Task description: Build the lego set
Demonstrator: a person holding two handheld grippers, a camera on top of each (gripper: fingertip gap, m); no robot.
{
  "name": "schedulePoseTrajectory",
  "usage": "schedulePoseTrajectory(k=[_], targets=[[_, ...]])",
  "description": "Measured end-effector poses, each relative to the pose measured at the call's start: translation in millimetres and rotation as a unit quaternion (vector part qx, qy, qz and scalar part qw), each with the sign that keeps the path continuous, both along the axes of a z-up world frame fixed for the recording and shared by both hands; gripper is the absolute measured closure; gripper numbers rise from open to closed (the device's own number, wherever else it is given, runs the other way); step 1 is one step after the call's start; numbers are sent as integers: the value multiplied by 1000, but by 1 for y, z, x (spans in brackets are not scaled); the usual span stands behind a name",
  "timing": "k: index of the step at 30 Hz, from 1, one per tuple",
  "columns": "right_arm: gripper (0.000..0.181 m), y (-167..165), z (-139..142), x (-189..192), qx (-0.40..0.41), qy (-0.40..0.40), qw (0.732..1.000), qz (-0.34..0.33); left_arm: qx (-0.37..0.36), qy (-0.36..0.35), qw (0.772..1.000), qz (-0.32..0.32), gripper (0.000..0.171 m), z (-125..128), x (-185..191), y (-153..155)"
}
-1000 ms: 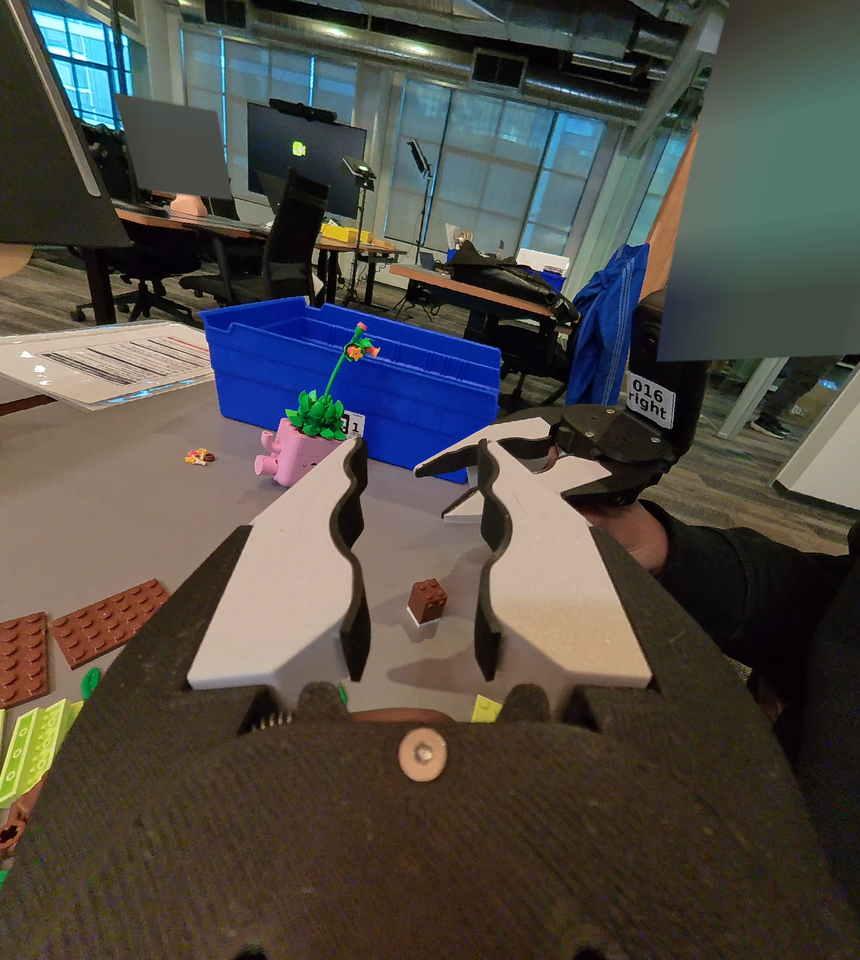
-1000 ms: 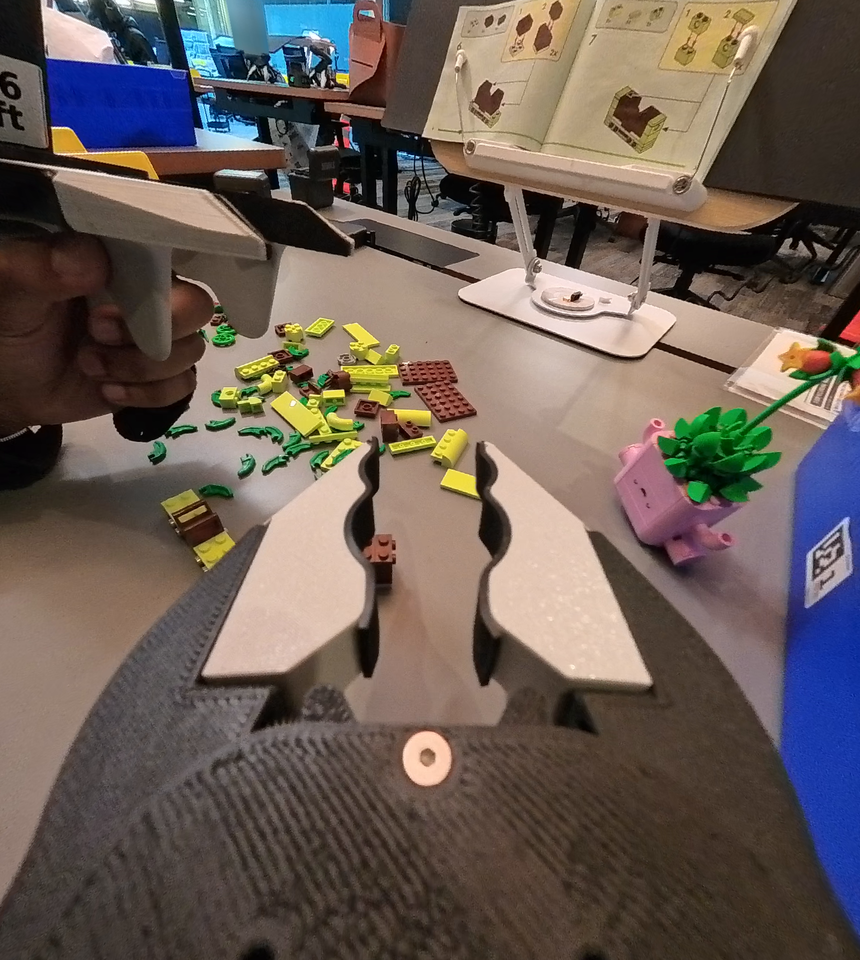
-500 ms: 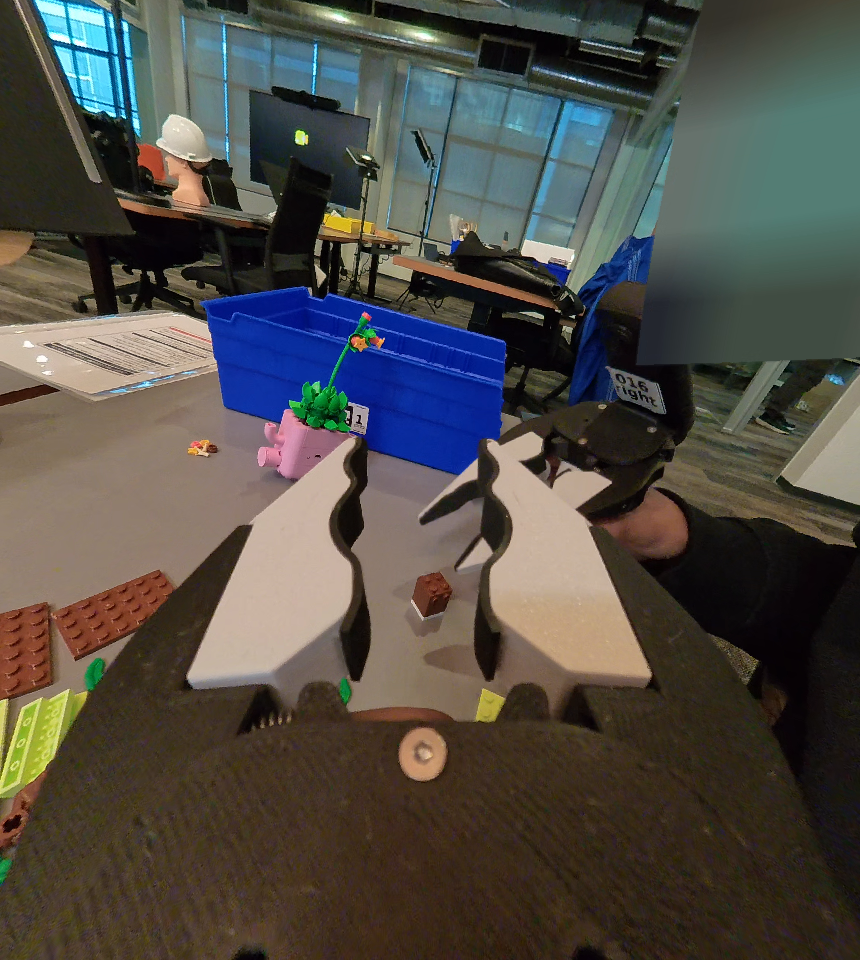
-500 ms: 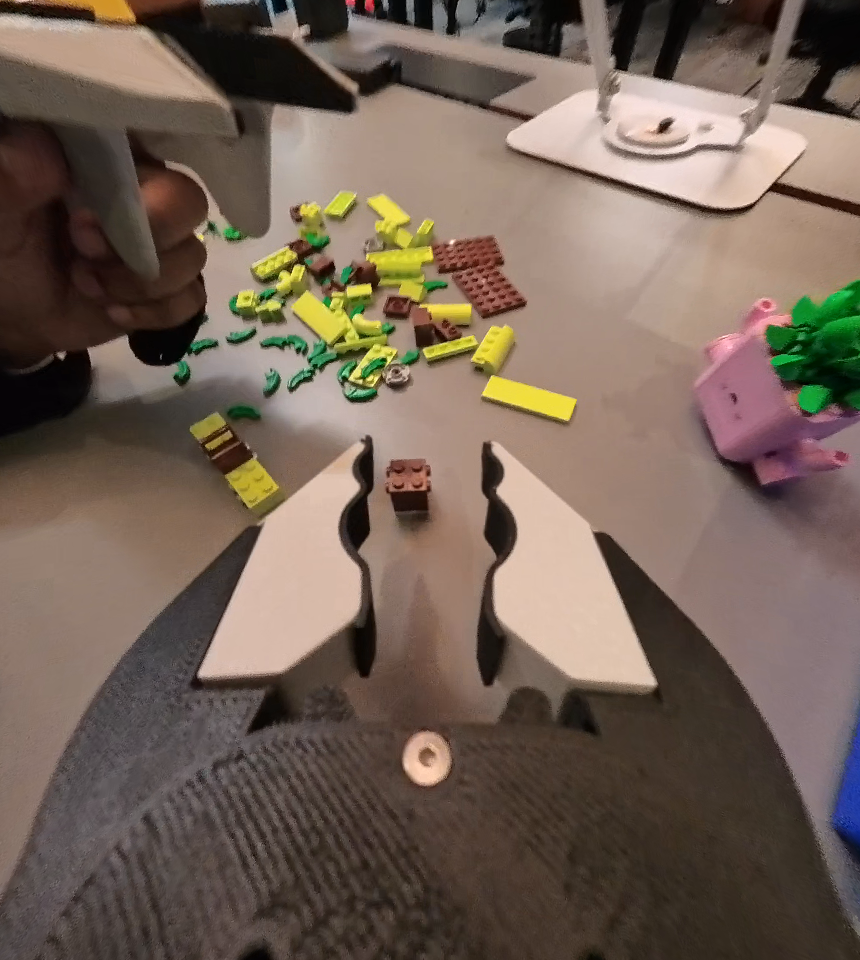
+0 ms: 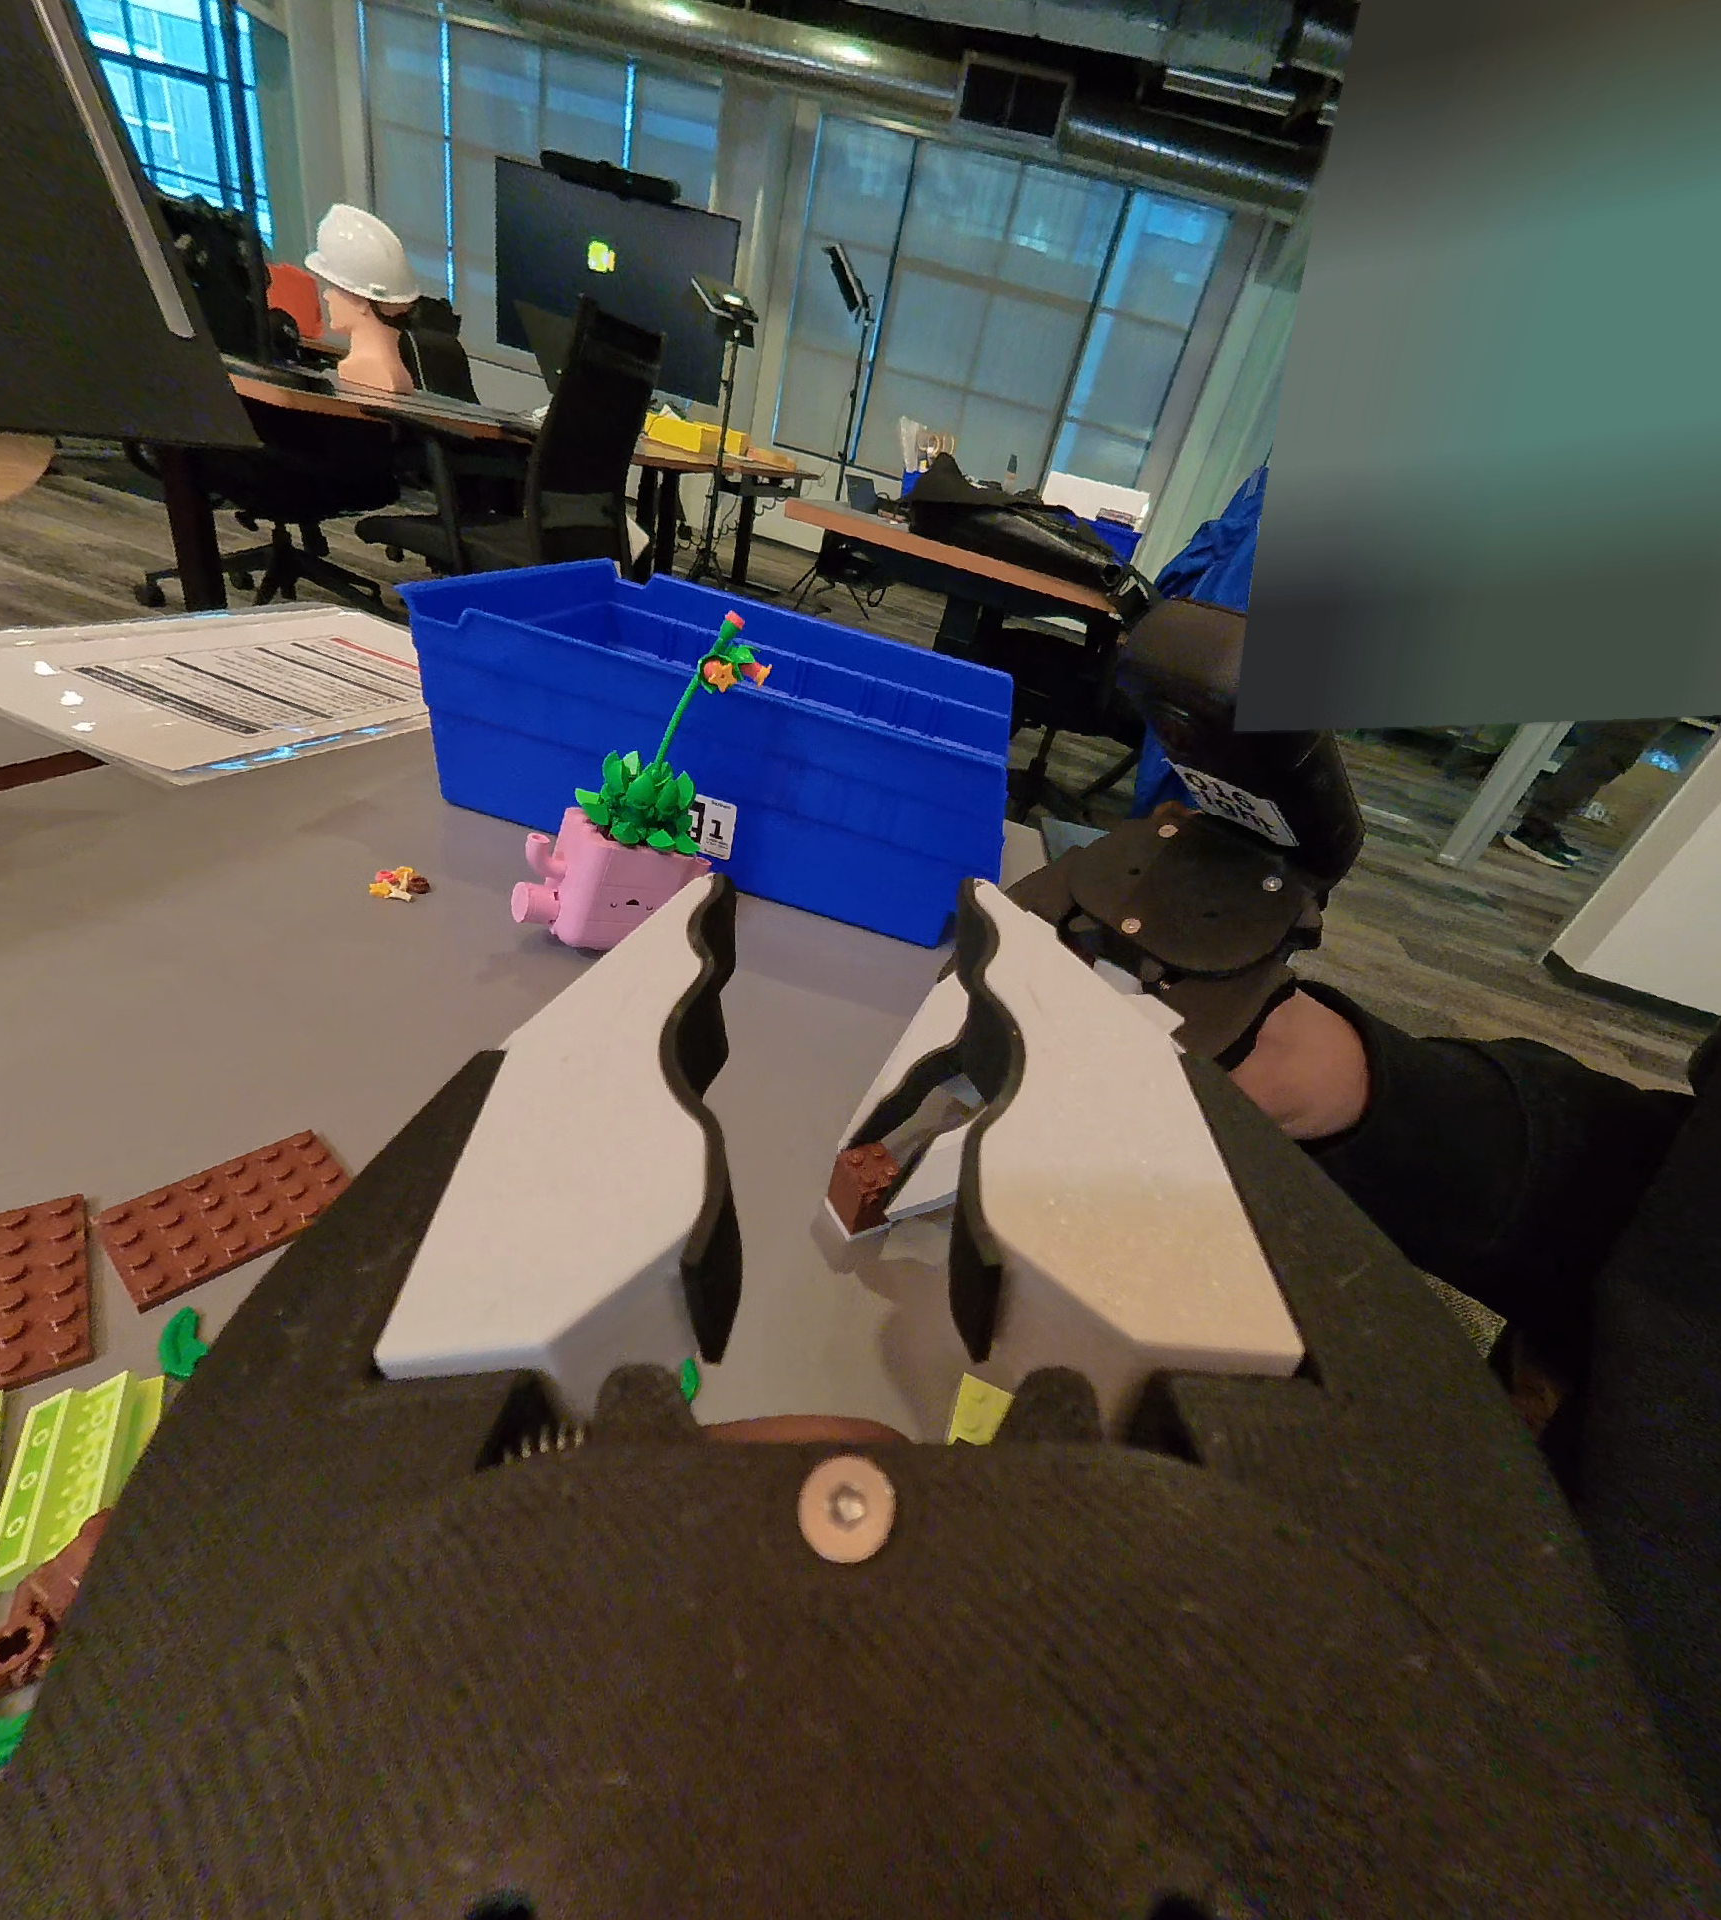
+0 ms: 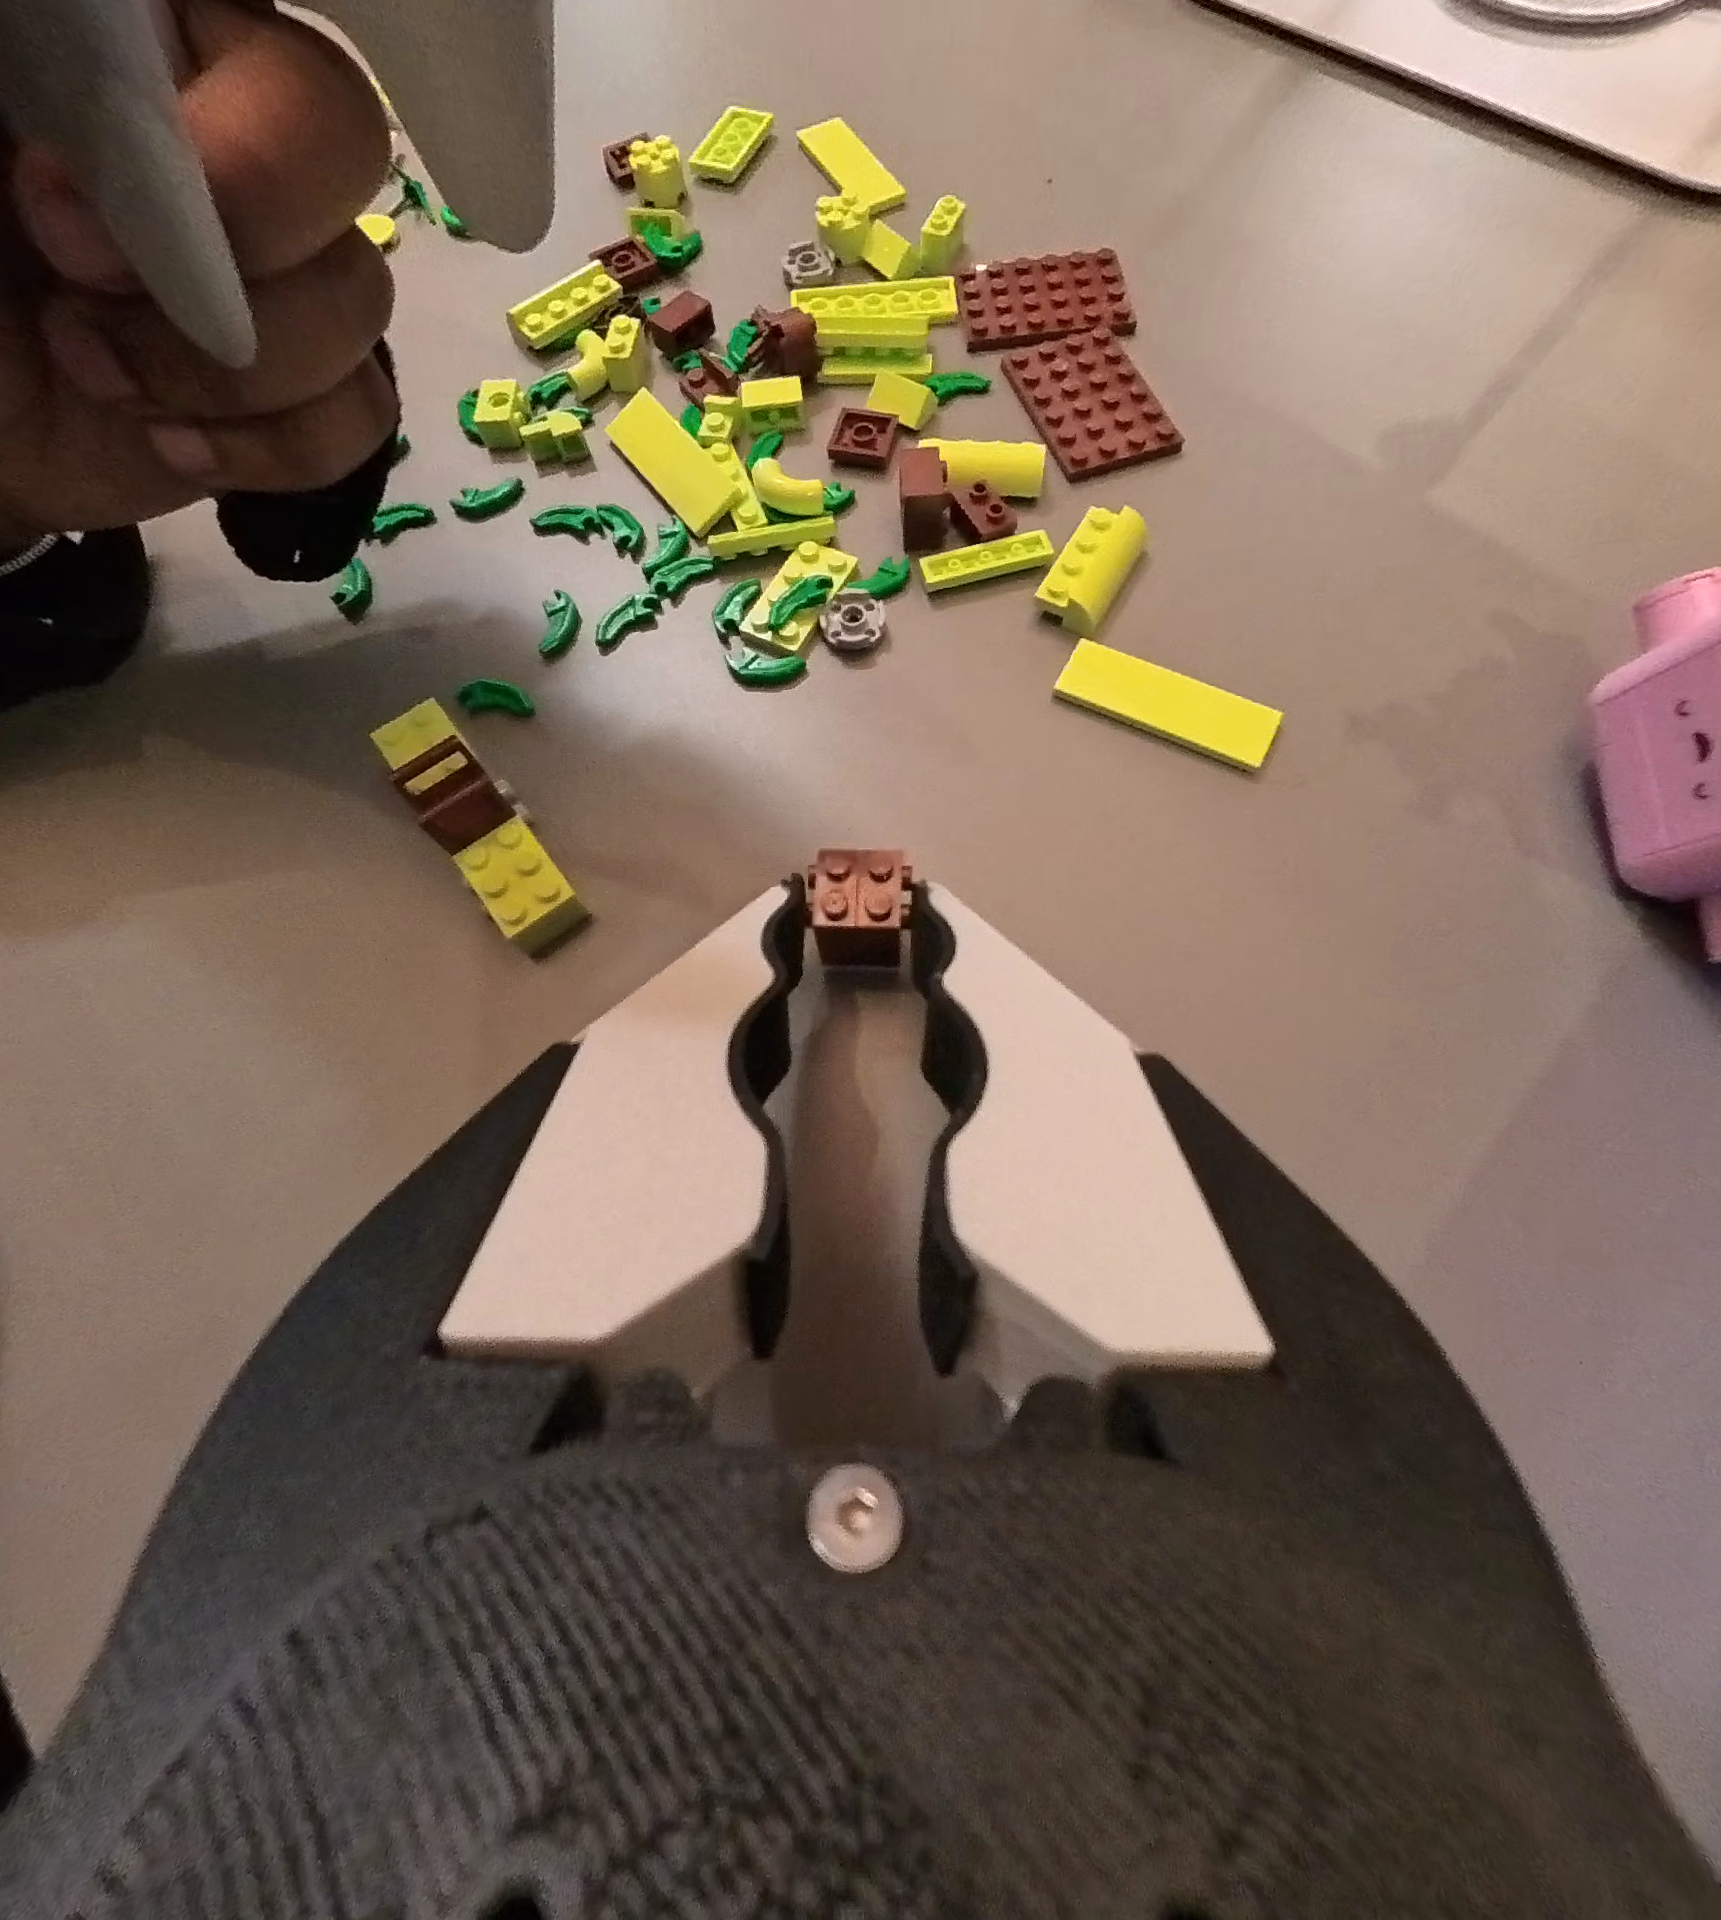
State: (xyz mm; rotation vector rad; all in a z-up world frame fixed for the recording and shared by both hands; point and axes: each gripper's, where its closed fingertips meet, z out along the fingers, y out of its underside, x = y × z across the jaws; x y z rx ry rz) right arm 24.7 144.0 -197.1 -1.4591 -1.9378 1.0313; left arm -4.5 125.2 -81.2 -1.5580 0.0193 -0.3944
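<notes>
A small brown brick [image 6: 858,914] sits on the grey table [image 6: 1251,987], on a thin white piece. My right gripper [image 6: 858,896] is tilted down at it, and its two fingertips press against the brick's left and right sides. In the left wrist view the same brick [image 5: 861,1184] shows between the right gripper's tips [image 5: 882,1195]. My left gripper [image 5: 845,904] is open and empty, held above the table just left of the brick. It also shows in the right wrist view's top left corner, in a hand [image 6: 160,312].
A pile of loose lime, brown and green pieces [image 6: 794,416] lies behind the brick, with two brown plates [image 6: 1084,405]. A small lime-and-brown assembly [image 6: 477,821] lies to the left. A pink pot with a green plant [image 5: 617,883] stands before a blue bin [image 5: 731,748]. There is about 12 centimetres between the tips of the two grippers.
My right gripper tilted down, moved in over the brown brick and closed its fingers on it. My left gripper stayed open and hardly moved.
</notes>
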Motion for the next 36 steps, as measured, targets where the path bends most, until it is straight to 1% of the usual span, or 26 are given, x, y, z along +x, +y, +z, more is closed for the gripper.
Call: schedulePoseTrajectory(k=[6,15,36], targets=[[164,-9,5,4,-26,9,999,33,1,2,1000,1,132,1,0,0],[164,-16,0,6,-13,-5,998,54,-2,3,1000,-1,132,0,1,0],[163,-18,-6,6,-5,-23,998,61,-10,4,1000,-1,132,-3,2,2]])
